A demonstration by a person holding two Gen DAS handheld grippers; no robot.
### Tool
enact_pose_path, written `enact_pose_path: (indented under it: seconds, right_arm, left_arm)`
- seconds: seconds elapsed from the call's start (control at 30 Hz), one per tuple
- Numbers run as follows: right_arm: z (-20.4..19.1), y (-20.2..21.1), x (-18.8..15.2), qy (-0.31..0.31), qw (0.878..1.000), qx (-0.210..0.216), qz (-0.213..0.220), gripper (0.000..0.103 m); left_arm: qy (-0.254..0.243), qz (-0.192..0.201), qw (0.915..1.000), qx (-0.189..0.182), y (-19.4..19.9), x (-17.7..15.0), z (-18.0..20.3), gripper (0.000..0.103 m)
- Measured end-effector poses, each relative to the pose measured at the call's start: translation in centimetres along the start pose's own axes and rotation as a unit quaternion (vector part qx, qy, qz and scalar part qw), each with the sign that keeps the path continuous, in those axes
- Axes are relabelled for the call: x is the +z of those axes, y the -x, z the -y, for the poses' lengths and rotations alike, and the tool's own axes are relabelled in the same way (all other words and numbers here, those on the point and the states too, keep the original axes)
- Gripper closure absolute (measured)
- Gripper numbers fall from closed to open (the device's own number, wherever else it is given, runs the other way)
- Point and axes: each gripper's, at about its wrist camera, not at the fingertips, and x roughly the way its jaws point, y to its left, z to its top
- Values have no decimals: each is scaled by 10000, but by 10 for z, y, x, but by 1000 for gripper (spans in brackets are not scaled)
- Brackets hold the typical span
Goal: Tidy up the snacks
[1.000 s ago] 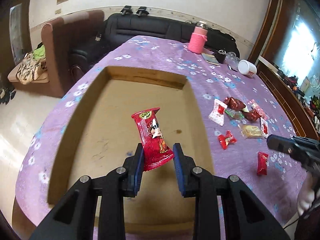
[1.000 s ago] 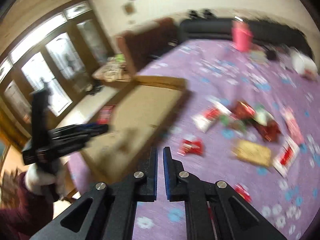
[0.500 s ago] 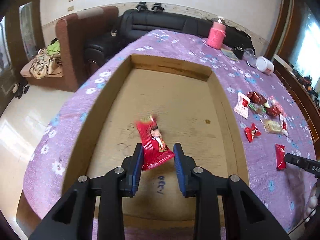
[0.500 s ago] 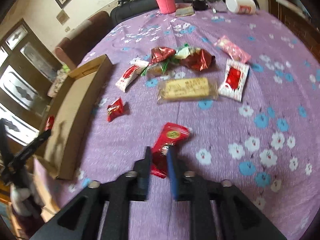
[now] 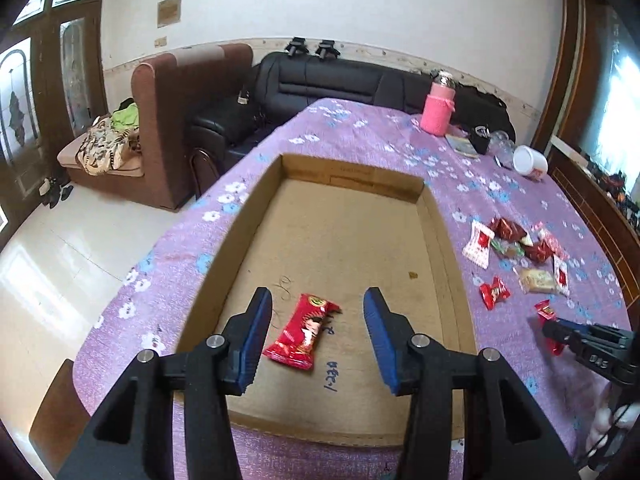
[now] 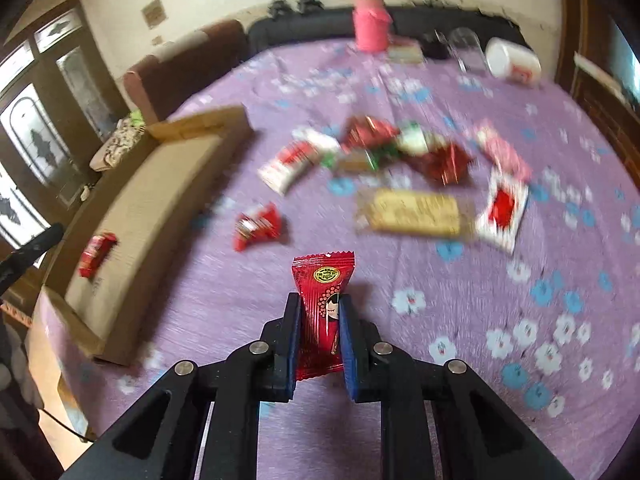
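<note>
a snack packet (image 5: pixel 305 332) is laid in the cardboard tray (image 5: pixel 444 240) on the table (image 5: pixel 360 128). more snacks (image 5: pixel 516 248) are scattered to the tray's right. a bottle (image 5: pixel 438 110) is placed behind them.

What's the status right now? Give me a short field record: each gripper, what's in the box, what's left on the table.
left gripper: jaws open, empty, above the cardboard box
right gripper: jaws shut on a red snack packet, held upright over the purple tablecloth
in box: one red packet lying flat on the box floor
left on table: a loose cluster of wrapped snacks beside the box; view blurred, exact count unclear
far end of table: pink bottle, white cup on its side
</note>
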Motion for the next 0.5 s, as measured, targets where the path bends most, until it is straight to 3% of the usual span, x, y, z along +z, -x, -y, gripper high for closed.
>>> enact_pose_path:
  seconds: [0.17,0.3,0.5]
  right_arm:
    - [-47,23,29,425,9955,818,233,84]
    - [-95,6,39,775,9868,1423,-71,83]
    - [-149,-35,37,1247,9795,1502,-496,83]
  left_arm:
    - [73,87,9998,182,5,2,-7,56]
    - [99,95,9990,424,6,0,-12,50]
    - [227,109,9965,801,8,-2,-28,43]
